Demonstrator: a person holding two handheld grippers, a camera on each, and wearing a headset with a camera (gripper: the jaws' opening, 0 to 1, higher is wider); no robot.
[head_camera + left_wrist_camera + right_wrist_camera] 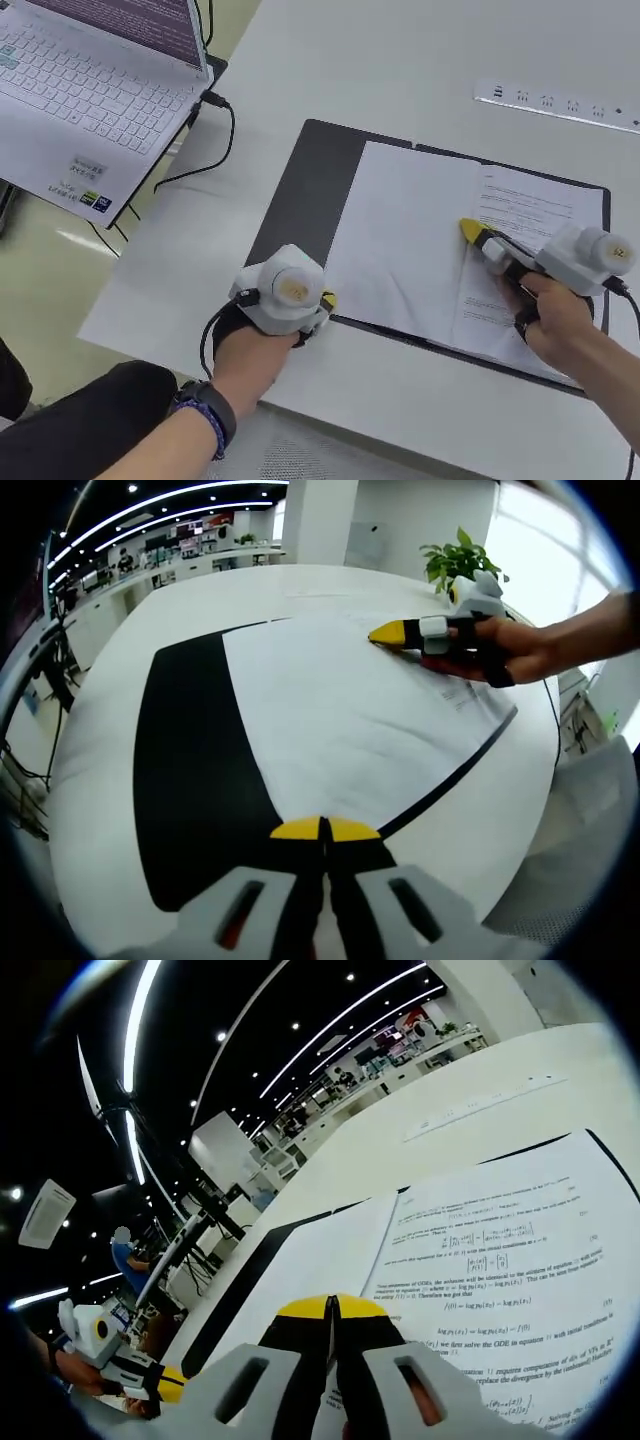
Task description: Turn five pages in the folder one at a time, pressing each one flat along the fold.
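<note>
Our folder (300, 190) lies open on the counter (400, 60), long axis across us. Our right hand-held gripper (468, 231), jaws pressed together, rests by its fold; our left hand-held gripper (327, 299), likewise pressed together, is at its near edge.

Location: open-plan office. The work surface is a long white table (400, 60) carrying a laptop (90, 90) at the far left with a cable (215, 150) plugged into it, a white power strip (555, 105) at the far right, and a folder (300, 190) of printed sheets. Beyond the table, rows of desks (200, 560) stand under continuous ceiling light strips (170, 502) and recessed spotlights (295, 1025). A potted plant (455, 555) stands near bright windows (540, 540)
</note>
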